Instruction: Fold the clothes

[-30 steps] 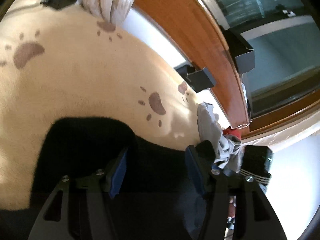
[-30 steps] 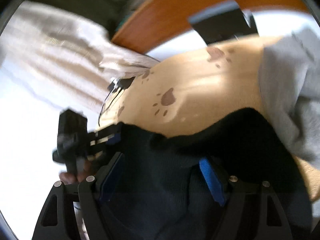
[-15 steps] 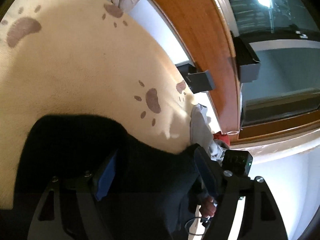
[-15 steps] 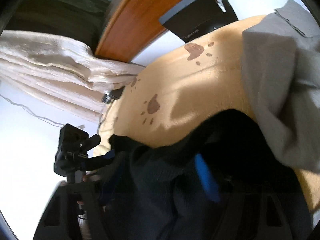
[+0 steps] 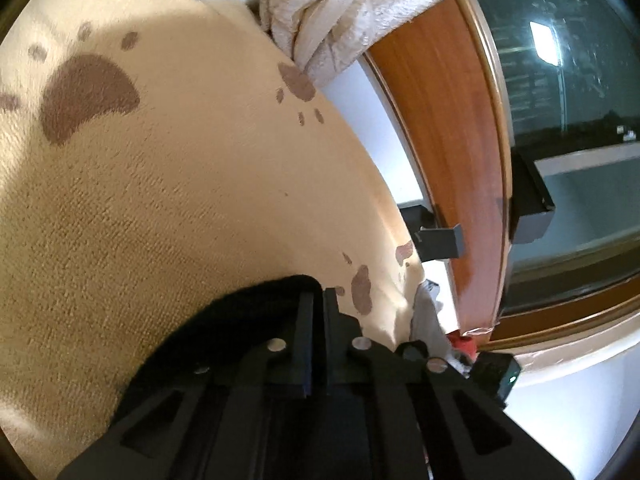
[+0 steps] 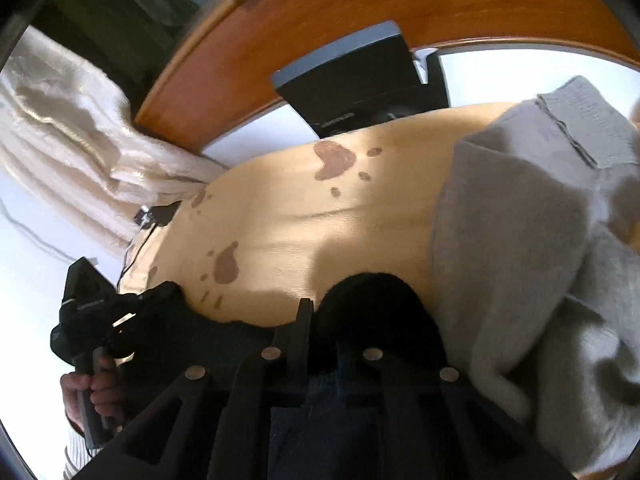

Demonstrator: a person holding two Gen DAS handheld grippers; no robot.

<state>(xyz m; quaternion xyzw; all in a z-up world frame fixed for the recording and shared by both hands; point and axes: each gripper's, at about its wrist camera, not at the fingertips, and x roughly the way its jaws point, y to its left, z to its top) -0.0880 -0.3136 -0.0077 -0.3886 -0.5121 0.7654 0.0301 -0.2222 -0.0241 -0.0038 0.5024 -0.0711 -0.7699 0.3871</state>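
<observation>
A black knit garment lies on a cream blanket with brown paw prints. My left gripper is shut on an edge of that garment. In the right wrist view the same black garment bulges up around my right gripper, whose fingers are closed on its fabric. My left gripper shows at the left of that view, held by a person's hand at the garment's other end. A grey sweatshirt is heaped just right of my right gripper.
A wooden frame with dark glass runs along the blanket's far side. Black brackets stand by it, and one black bracket shows behind the blanket. A cream towel hangs at the top. A red item lies near grey cloth.
Both grippers have gone from open around the black garment to shut on it. The left view has dropped closer to the blanket.
</observation>
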